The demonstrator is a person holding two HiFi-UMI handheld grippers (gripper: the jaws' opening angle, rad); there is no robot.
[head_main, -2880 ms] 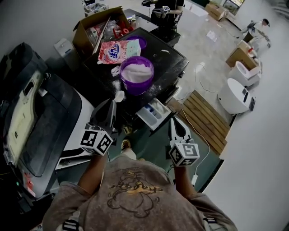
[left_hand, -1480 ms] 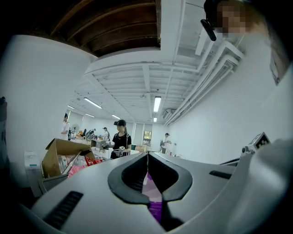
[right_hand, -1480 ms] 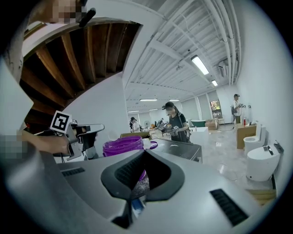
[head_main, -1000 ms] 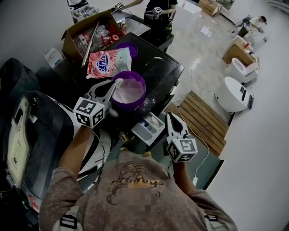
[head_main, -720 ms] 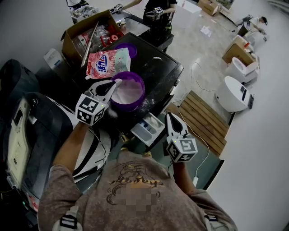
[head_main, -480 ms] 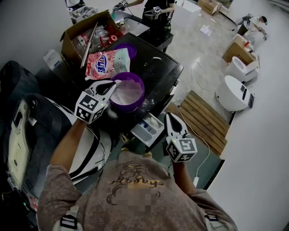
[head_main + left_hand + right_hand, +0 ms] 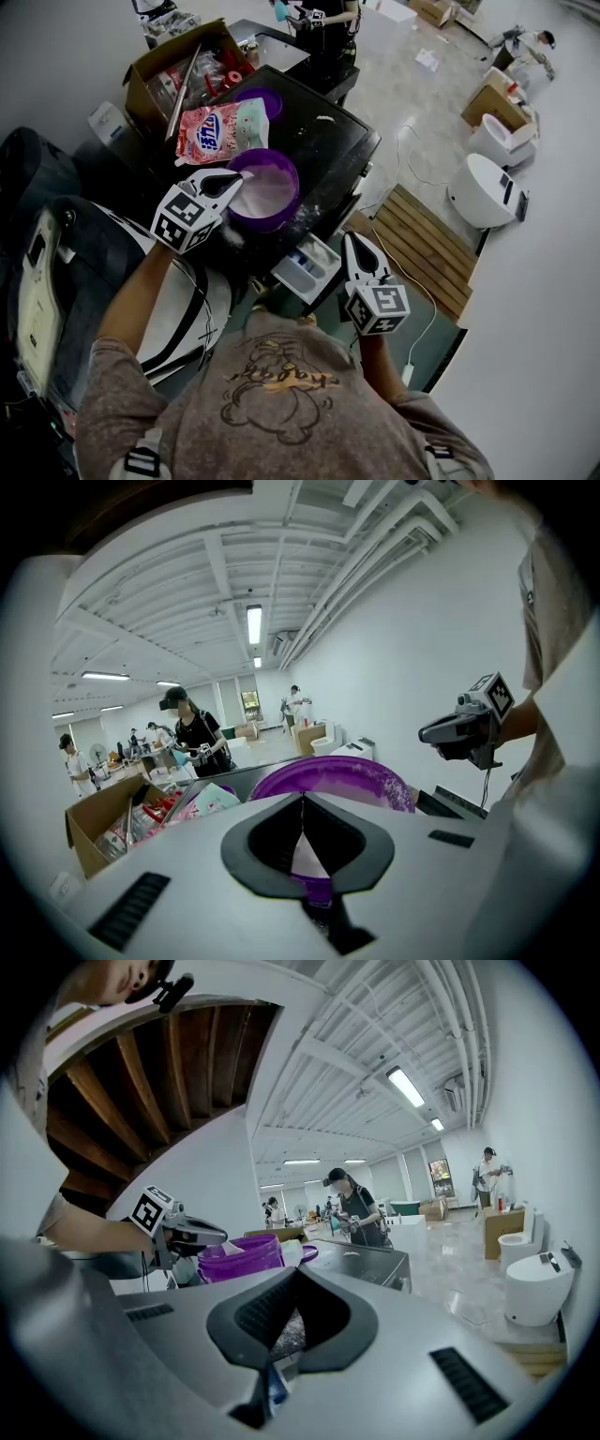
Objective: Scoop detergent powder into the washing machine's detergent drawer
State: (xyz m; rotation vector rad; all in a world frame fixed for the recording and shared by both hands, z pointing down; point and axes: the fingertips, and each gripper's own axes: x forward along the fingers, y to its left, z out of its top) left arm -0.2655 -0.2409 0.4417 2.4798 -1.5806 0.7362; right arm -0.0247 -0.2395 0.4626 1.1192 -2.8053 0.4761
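A purple tub (image 7: 267, 190) of white detergent powder stands on the black washing machine top (image 7: 328, 141). My left gripper (image 7: 232, 179) is at the tub's left rim, shut on a small white scoop (image 7: 247, 175) that reaches over the powder. In the left gripper view the scoop's handle (image 7: 305, 860) sits between the closed jaws, with the tub (image 7: 328, 778) just beyond. The detergent drawer (image 7: 309, 265) is pulled out below the machine's front edge. My right gripper (image 7: 354, 240) hangs just right of the drawer, shut and holding nothing.
A pink detergent bag (image 7: 220, 129) and a purple lid (image 7: 261, 98) lie behind the tub. An open cardboard box (image 7: 178, 56) stands at the back left. A second, grey machine (image 7: 84, 281) is at my left. Wooden slats (image 7: 422, 248) lie on the floor to the right.
My left gripper has carried the scoop from near the machine's front edge up to the tub's left rim, with little movement over the last second. The right gripper has stayed beside the drawer.
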